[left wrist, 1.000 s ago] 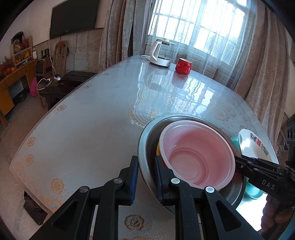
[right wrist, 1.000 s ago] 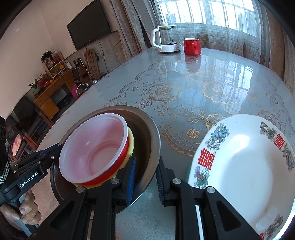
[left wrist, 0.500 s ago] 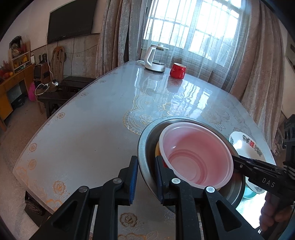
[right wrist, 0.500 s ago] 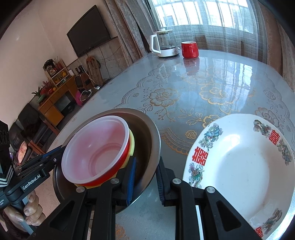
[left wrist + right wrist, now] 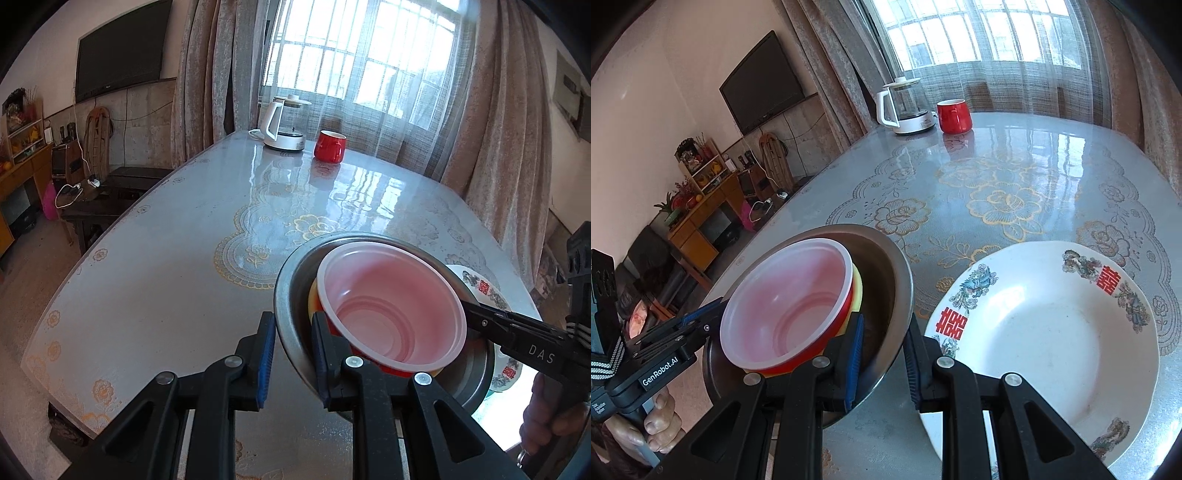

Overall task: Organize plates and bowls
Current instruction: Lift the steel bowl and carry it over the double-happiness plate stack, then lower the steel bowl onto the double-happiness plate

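A steel basin (image 5: 291, 295) (image 5: 886, 280) holds a nested stack: a translucent pink plastic bowl (image 5: 391, 306) (image 5: 786, 306) over a red bowl (image 5: 838, 321) and a yellow bowl (image 5: 857, 291). My left gripper (image 5: 293, 354) is shut on the basin's left rim. My right gripper (image 5: 882, 358) is shut on the opposite rim; it also shows in the left wrist view (image 5: 491, 317). The basin is held above the table. A white decorated plate (image 5: 1045, 332) (image 5: 484, 288) lies on the table to the right, partly under the basin.
The glass-topped table (image 5: 177, 266) with a lace pattern stretches ahead. A white kettle (image 5: 282, 123) and a red mug (image 5: 330, 146) stand at its far end by the curtained window. A dark bench (image 5: 110, 192) stands left of the table.
Both grippers have raised the basin with the bowl stack higher above the table. The plate on the right now sits lower and farther relative to the basin.
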`<state>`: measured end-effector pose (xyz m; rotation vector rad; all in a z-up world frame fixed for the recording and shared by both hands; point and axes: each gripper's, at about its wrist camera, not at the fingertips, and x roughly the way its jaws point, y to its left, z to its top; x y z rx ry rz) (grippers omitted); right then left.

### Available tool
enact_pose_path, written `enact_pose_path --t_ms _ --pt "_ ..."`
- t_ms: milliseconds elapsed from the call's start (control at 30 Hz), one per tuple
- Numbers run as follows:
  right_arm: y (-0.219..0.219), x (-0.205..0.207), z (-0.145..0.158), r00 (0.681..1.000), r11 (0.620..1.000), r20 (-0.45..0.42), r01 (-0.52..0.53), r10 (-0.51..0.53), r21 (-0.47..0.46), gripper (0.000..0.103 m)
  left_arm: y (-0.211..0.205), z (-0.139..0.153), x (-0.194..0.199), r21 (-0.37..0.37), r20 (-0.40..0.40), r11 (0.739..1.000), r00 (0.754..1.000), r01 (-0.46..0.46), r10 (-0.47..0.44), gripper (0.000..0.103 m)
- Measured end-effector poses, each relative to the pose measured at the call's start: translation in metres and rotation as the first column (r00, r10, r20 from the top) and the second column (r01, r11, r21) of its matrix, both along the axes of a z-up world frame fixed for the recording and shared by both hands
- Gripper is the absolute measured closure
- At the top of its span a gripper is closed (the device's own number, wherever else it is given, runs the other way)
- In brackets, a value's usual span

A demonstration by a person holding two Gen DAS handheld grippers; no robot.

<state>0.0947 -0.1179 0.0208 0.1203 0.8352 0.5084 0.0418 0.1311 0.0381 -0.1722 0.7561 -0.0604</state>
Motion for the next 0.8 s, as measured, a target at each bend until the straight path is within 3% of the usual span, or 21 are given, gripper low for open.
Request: enact_pose_path --t_ms 433,800 --pt "-0.053 -0.008 0.016 0.993 0.993 0.027 0.112 -0.113 0.044 0.081 -0.051 0.014 0.021 0.015 0.015 0.992 0.992 0.122 -0.123 0.083" --pt "-0.117 -0.014 0.023 0.966 0.966 0.04 0.251 -0.254 0.069 0.08 -0.115 0.018 0.045 0.022 0.003 0.967 0.967 0.255 -0.255 0.083"
